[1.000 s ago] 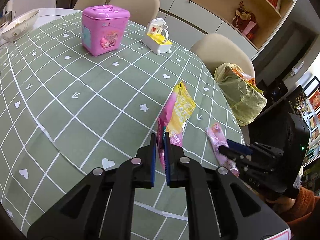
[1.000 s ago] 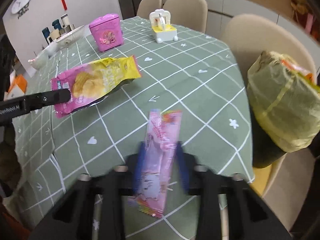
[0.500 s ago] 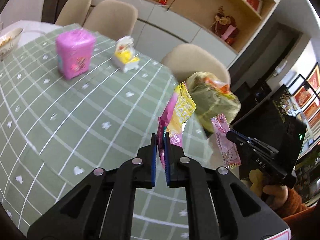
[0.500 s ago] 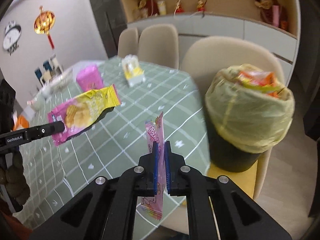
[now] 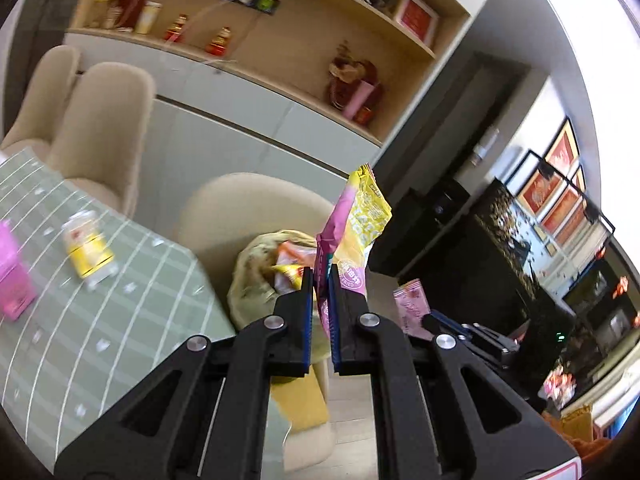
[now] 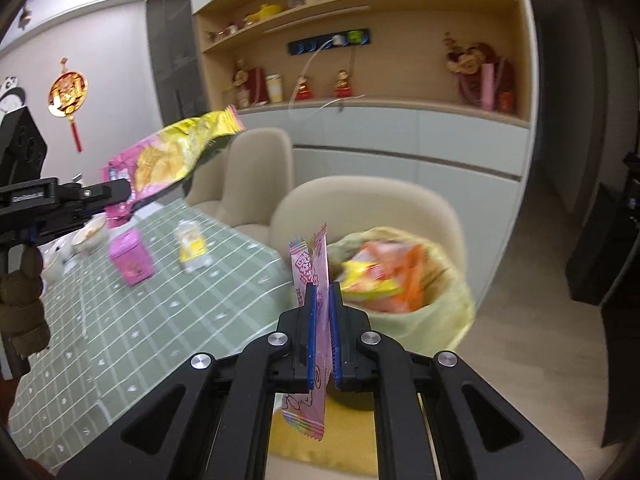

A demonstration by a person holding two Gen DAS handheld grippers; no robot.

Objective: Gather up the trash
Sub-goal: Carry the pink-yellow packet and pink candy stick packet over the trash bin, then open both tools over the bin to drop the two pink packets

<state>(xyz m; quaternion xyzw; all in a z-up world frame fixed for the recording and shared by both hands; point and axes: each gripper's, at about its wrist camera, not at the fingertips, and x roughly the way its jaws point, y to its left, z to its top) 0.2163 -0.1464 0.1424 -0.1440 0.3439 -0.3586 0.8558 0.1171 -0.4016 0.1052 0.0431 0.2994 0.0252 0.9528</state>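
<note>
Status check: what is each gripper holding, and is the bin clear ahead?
Left gripper shut on chip bag. Right gripper shut on pink wrapper. Trash bin ahead, already heaped; nothing in the way.

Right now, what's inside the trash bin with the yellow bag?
Orange and yellow wrappers sit on top inside the trash bin. Anything underneath them is covered, so it can't be seen.
</note>
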